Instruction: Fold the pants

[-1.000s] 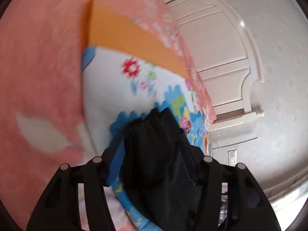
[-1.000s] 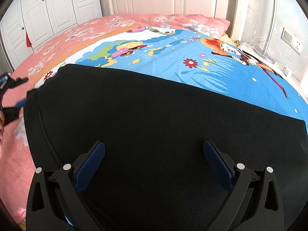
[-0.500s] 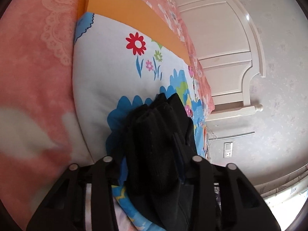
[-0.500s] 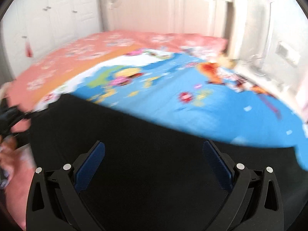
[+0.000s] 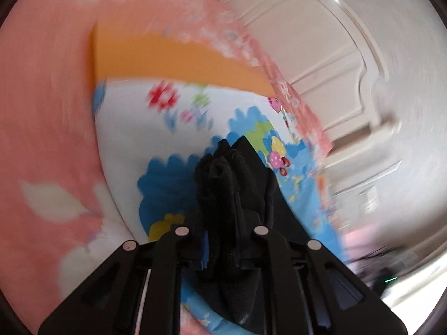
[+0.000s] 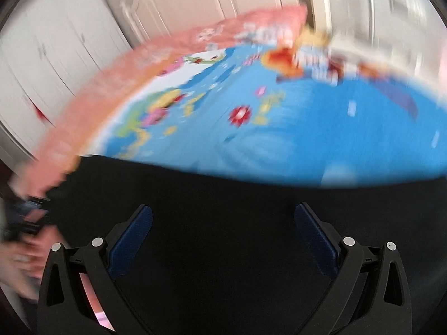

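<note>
A bed (image 6: 321, 139) under a bright cartoon-print sheet (image 5: 173, 139) and a pink flowered blanket (image 5: 42, 111) fills both blurred views, white cupboard doors (image 6: 56, 55) standing behind it. Black pants (image 6: 223, 237) lie spread across the near edge of the sheet. The right gripper (image 6: 223, 240) hangs over the dark cloth with its blue-padded jaws wide apart, pressing on nothing. The left gripper (image 5: 220, 240) is closing its jaws on a bunched fold of the pants (image 5: 232, 184), which stands up between them. A person's hand (image 6: 19, 259) shows dimly at the left edge
</note>
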A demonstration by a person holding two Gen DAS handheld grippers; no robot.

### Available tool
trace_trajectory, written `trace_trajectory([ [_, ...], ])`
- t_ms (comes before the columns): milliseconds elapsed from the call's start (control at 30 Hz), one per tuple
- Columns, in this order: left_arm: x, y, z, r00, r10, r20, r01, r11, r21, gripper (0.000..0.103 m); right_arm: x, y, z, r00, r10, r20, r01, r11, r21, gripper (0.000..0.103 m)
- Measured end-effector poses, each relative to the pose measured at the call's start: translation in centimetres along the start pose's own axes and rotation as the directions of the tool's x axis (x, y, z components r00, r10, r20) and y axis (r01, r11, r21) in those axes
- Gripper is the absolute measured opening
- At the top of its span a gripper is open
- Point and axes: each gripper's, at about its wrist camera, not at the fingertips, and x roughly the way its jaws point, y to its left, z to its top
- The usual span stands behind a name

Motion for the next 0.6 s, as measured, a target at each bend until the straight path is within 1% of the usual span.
trace_trajectory([
  [33, -0.9, -2.1, -0.4, 0.999, 0.042, 0.033, -0.045, 0.995, 0.085, 0.012, -0.4, -1.2, -0.6, 0.996, 0.078, -0.04, -0.075, 0.995, 0.071, 0.098],
  [67, -1.9, -4.5, -1.0, 0.994, 0.082, 0.075, -0.094, 0.98, 0.173, 0.012, -0.4, -1.8, -0.8, 0.989, 0.127, -0.075, -0.119, 0.987, 0.107, 0.098],
  [100, -3.1, -7.9, -2.2, 0.982, 0.122, 0.141, -0.159, 0.943, 0.293, 0.012, -0.4, -2.4, -1.0, 0.975, 0.193, -0.112, -0.175, 0.973, 0.15, 0.098],
  [133, -3.9, -10.7, -3.6, 0.97, 0.141, 0.198, -0.21, 0.898, 0.386, 0.012, -0.4, -3.0, -1.2, 0.954, 0.272, -0.128, -0.243, 0.949, 0.202, 0.098],
  [167, -4.6, -13.6, -5.4, 0.956, 0.148, 0.254, -0.257, 0.84, 0.478, 0.012, -0.7, -3.8, -1.4, 0.912, 0.391, -0.121, -0.346, 0.895, 0.282, 0.098],
  [200, -5.1, -17.0, -8.5, 0.941, 0.133, 0.312, -0.302, 0.749, 0.59, 0.012, -0.8, -4.1, -1.5, 0.881, 0.458, -0.114, -0.402, 0.855, 0.326, 0.098],
  [233, -5.4, -19.4, -11.2, 0.931, 0.109, 0.348, -0.327, 0.67, 0.666, 0.012, -0.8, -4.4, -1.6, 0.846, 0.522, -0.111, -0.454, 0.813, 0.365, 0.098],
  [267, -5.4, -21.6, -14.4, 0.92, 0.08, 0.384, -0.357, 0.577, 0.735, 0.012, -0.8, -4.6, -1.4, 0.81, 0.576, -0.108, -0.497, 0.772, 0.396, 0.098],
  [300, -5.0, -23.7, -18.7, 0.906, 0.035, 0.423, -0.393, 0.442, 0.806, 0.012, -1.0, -4.8, -1.4, 0.794, 0.6, -0.101, -0.516, 0.752, 0.409, 0.098],
  [333, -4.4, -24.7, -22.5, 0.895, -0.011, 0.446, -0.419, 0.319, 0.85, 0.013, -1.3, -5.0, -1.4, 0.779, 0.621, -0.087, -0.537, 0.733, 0.418, 0.098],
  [367, -3.6, -25.2, -26.1, 0.887, -0.049, 0.458, -0.44, 0.204, 0.874, 0.013, -1.4, -5.2, -1.4, 0.768, 0.635, -0.079, -0.55, 0.718, 0.426, 0.098],
  [400, -2.0, -25.2, -29.8, 0.889, -0.061, 0.453, -0.448, 0.084, 0.89, 0.013, -1.5, -5.5, -1.5, 0.754, 0.653, -0.07, -0.564, 0.699, 0.439, 0.098],
  [433, -0.8, -25.0, -32.1, 0.901, -0.054, 0.431, -0.431, 0.016, 0.902, 0.013, -1.6, -5.8, -1.6, 0.746, 0.663, -0.065, -0.571, 0.686, 0.452, 0.098],
  [467, 0.1, -24.6, -33.8, 0.913, -0.047, 0.404, -0.406, -0.021, 0.914, 0.013, -1.7, -6.3, -1.7, 0.748, 0.66, -0.061, -0.566, 0.684, 0.461, 0.098],
  [500, 0.9, -24.1, -35.1, 0.929, -0.031, 0.37, -0.371, -0.036, 0.928, 0.013, -1.7, -6.7, -1.9, 0.756, 0.652, -0.061, -0.556, 0.689, 0.466, 0.098],
  [533, 1.4, -23.6, -35.8, 0.929, -0.017, 0.368, -0.369, -0.044, 0.928, 0.013, -1.8, -7.0, -1.9, 0.76, 0.646, -0.063, -0.549, 0.691, 0.47, 0.098],
  [567, 1.5, -23.5, -36.1, 0.923, -0.018, 0.384, -0.384, -0.048, 0.922, 0.013, -1.7, -7.4, -2.0, 0.763, 0.643, -0.06, -0.543, 0.689, 0.48, 0.098],
  [600, 1.4, -23.4, -36.1, 0.918, -0.018, 0.395, -0.396, -0.041, 0.918, 0.013, -1.8, -7.7, -2.1, 0.763, 0.644, -0.057, -0.542, 0.684, 0.488, 0.098],
])
